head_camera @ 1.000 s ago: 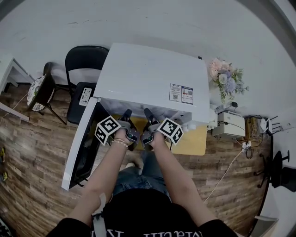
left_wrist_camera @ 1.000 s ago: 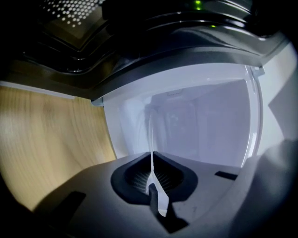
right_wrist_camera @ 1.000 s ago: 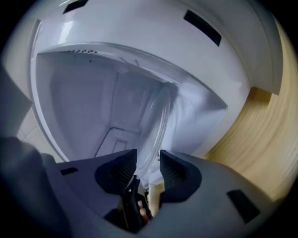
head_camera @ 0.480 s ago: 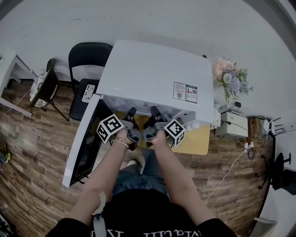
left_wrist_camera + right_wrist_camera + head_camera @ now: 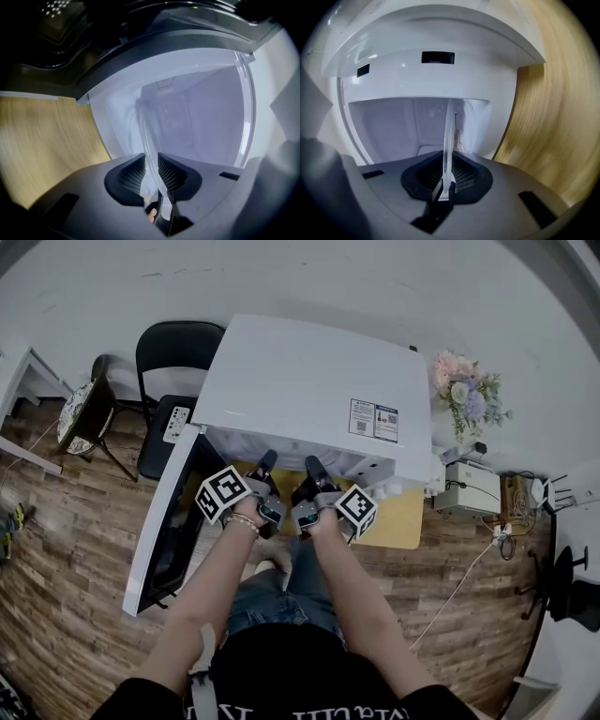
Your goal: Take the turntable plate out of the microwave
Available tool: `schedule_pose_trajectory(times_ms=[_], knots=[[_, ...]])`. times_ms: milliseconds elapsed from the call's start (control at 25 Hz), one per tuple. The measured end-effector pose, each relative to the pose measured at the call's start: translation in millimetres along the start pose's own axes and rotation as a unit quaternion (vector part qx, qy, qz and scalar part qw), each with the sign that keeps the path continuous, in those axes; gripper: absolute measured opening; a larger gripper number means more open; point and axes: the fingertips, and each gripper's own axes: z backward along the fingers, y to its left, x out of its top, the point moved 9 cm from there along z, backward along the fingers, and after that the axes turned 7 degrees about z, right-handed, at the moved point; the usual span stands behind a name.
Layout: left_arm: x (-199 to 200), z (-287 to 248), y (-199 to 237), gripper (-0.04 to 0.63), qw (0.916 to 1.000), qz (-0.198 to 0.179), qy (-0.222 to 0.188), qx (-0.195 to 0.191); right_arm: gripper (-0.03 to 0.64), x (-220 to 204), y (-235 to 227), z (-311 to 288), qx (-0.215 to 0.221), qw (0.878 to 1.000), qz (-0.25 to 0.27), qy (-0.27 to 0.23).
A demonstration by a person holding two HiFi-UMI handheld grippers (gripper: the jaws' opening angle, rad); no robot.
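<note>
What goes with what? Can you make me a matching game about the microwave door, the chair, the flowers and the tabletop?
Things:
1. microwave door
2. chair
3. flowers
4. tabletop

Clues:
a. tan wood
b. black, standing on the floor by the wall
c. swung open to the left
d. pink and purple, to the right of the microwave

Pairs: 1-c, 2-b, 3-d, 4-a

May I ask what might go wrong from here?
The jaws of the left gripper have just been opening and look loose round the glass plate; the right gripper, whose jaws have just been closing, pinches only the thin rim. Held by one edge, the plate may tilt, slip and knock the microwave.
</note>
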Motion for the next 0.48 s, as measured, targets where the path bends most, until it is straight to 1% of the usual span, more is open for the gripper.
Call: schedule_pose_trajectory(times_ms=[160, 240, 360, 480], knots=[[1, -2, 5, 0.075, 1.0, 0.004, -0.007, -0.001, 0.057, -6, 0, 10, 0.011, 1.0, 0.009, 0.014], [1, -3, 7, 0.075, 0.9998, 0.01, -0.013, -0.008, 0.058, -9, 0, 16, 0.01, 1.0, 0.015, 0.021], [0, -3, 9, 0.075, 0.9996, 0.014, -0.015, -0.019, 0.061, -12, -4, 25, 0.022, 0.999, 0.009, 0.025], [-3, -4, 11, 0.075, 0.9993, 0.02, -0.016, -0.028, 0.064, -14, -1, 36, 0.025, 0.999, 0.02, 0.032]])
